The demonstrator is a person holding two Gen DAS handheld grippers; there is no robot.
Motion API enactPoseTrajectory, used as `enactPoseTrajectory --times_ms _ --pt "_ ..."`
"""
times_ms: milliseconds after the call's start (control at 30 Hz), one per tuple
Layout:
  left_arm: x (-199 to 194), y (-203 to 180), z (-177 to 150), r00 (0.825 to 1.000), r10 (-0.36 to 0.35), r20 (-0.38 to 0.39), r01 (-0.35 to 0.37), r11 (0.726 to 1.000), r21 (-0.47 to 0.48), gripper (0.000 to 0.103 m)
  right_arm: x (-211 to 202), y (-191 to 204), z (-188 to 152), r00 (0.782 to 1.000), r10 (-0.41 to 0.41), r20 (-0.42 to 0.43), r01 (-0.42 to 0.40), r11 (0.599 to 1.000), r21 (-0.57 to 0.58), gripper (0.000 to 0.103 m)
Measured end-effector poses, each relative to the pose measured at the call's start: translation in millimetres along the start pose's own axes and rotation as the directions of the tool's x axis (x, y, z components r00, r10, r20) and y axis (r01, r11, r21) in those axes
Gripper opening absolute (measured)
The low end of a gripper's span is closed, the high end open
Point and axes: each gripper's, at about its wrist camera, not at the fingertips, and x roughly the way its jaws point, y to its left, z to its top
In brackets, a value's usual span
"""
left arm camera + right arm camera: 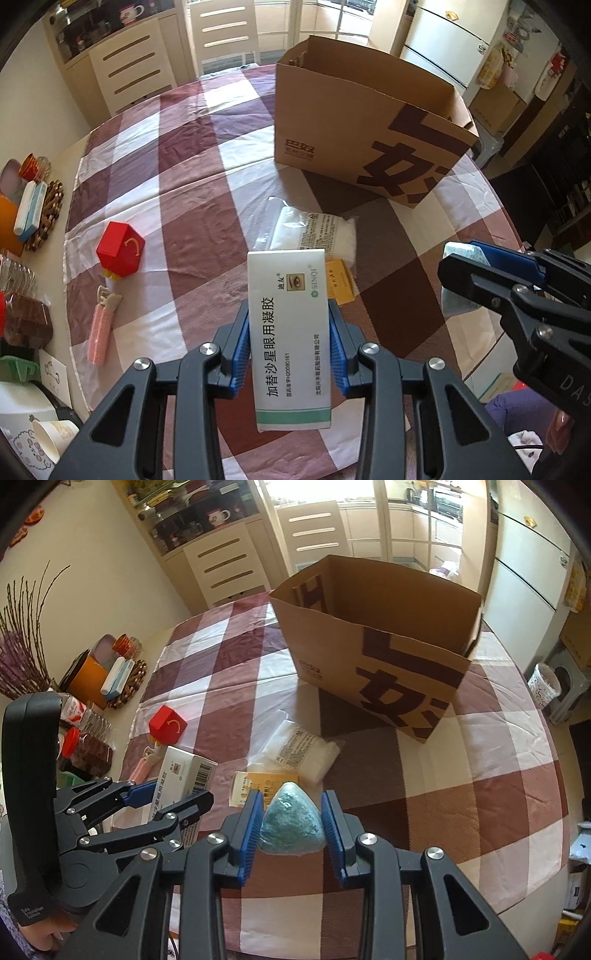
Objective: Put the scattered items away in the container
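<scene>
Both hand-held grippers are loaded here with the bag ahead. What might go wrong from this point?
1. The left hand-held gripper pinches the white medicine box near its lower half, so the long box may pivot or slip.
2. The right hand-held gripper squeezes a soft blue pouch; it may deform and slide out.
3. The brown paper bag stands unsupported; a bump against its rim may tip it or fold the wall.
</scene>
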Motion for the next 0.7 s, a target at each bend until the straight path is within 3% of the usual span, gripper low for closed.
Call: enactPoseTrajectory --times_ms 700 --pt "17 -38 23 0.999 -0.046 -0.024 0.049 0.992 0.116 0.037 -10 -41 0 0.998 -0.063 0.027 0.06 0.992 0.113 0.033"
